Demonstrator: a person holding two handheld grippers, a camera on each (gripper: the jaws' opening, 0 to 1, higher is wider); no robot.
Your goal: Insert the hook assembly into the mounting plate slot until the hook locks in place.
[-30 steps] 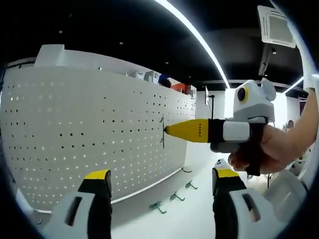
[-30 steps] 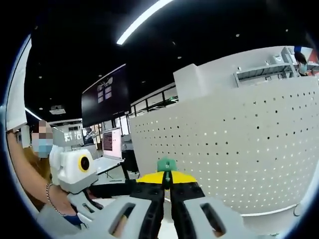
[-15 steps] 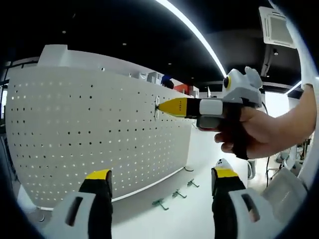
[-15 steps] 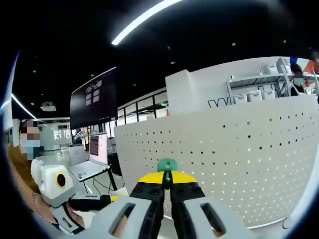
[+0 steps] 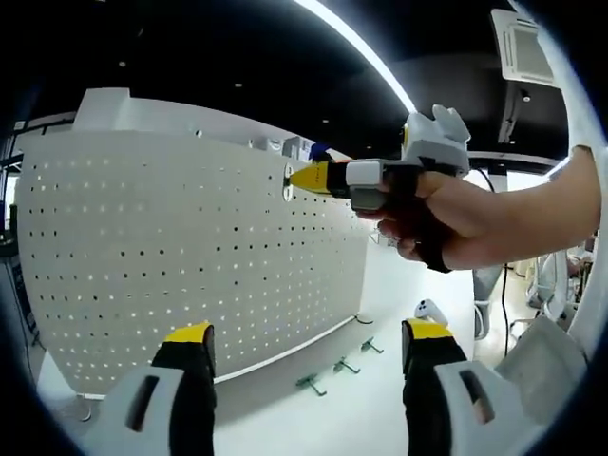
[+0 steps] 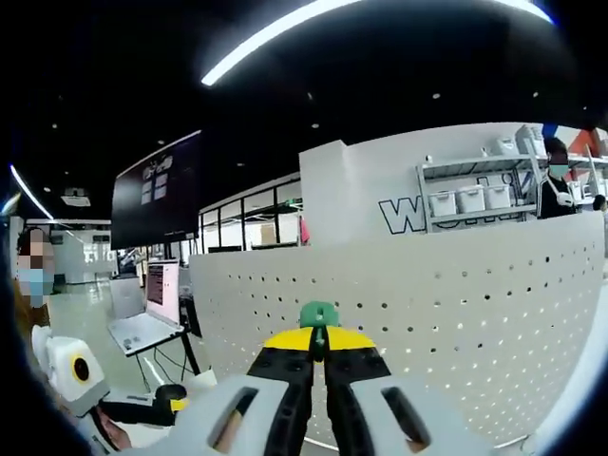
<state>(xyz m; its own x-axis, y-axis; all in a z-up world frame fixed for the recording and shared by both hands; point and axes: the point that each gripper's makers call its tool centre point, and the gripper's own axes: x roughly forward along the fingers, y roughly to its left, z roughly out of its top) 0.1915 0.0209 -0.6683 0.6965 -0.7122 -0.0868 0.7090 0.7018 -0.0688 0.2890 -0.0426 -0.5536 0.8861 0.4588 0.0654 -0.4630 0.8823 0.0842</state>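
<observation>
Pegboard: a wide white perforated panel [image 5: 171, 247] stands upright on a white table [image 5: 380, 418], curving across the left gripper view; in the right gripper view the same panel [image 6: 456, 323] rises behind the closed jaws.
Table: white surface under the panel; its bare part lies between the left gripper's two jaws.
Person's hand: a hand [image 5: 456, 218] wraps the handle of the right gripper, the forearm running off toward the right edge of the left gripper view.
Right gripper: seen from the left gripper view, its yellow tip [image 5: 302, 178] sits against the panel's face high up near the top edge; in its own view the right gripper [image 6: 318, 344] has its jaws pressed together, pinching the green hook.
Left gripper: the left gripper [image 5: 299, 342] has its yellow-tipped jaws spread wide, with nothing between them.
Hook assembly: a small green hook [image 6: 318, 315] pokes up from the tips of the closed right jaws, right at the panel; whether it is seated in a hole cannot be told.
Spare hooks: three small green hooks [image 5: 337, 369] lie on the table at the foot of the panel.
</observation>
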